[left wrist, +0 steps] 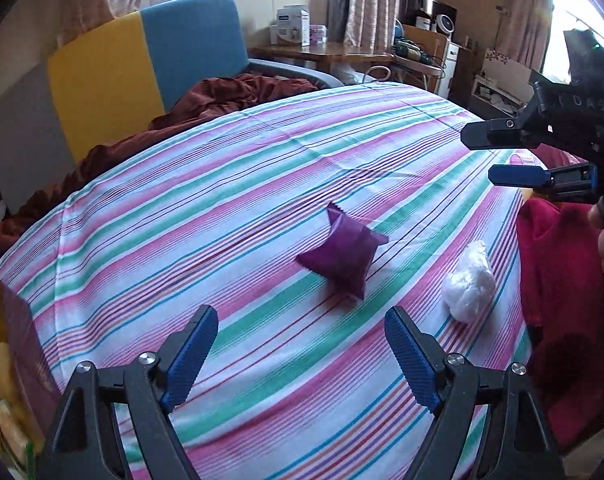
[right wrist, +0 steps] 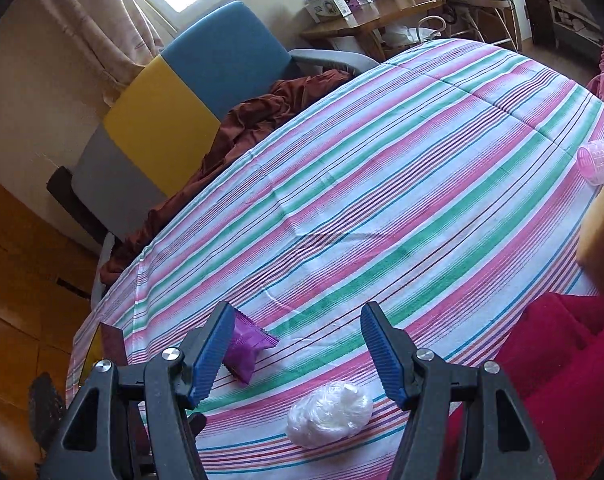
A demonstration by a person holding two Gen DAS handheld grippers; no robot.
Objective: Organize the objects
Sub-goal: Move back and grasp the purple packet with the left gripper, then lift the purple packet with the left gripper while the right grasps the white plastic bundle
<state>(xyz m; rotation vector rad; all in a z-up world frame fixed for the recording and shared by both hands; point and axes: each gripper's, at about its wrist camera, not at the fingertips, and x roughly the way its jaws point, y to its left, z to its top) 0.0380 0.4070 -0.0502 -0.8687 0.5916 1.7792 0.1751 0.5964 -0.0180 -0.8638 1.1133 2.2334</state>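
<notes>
A purple foil packet [left wrist: 341,257] lies on the striped tablecloth [left wrist: 262,168], just ahead of my left gripper [left wrist: 302,344], which is open and empty. A white crumpled plastic wad [left wrist: 470,286] lies to its right. My right gripper [left wrist: 478,156] shows at the right in the left wrist view, above the cloth. In the right wrist view my right gripper [right wrist: 298,344] is open and empty above the white wad [right wrist: 329,414], with the purple packet [right wrist: 246,348] partly behind its left finger [right wrist: 210,354].
A red cloth [left wrist: 562,280] lies at the table's right edge. A maroon box [left wrist: 22,344] and yellow items sit at the left edge. A pink roller [right wrist: 598,162] and an orange block [right wrist: 602,240] are at the far right. A chair [left wrist: 142,64] with a brown cloth stands behind.
</notes>
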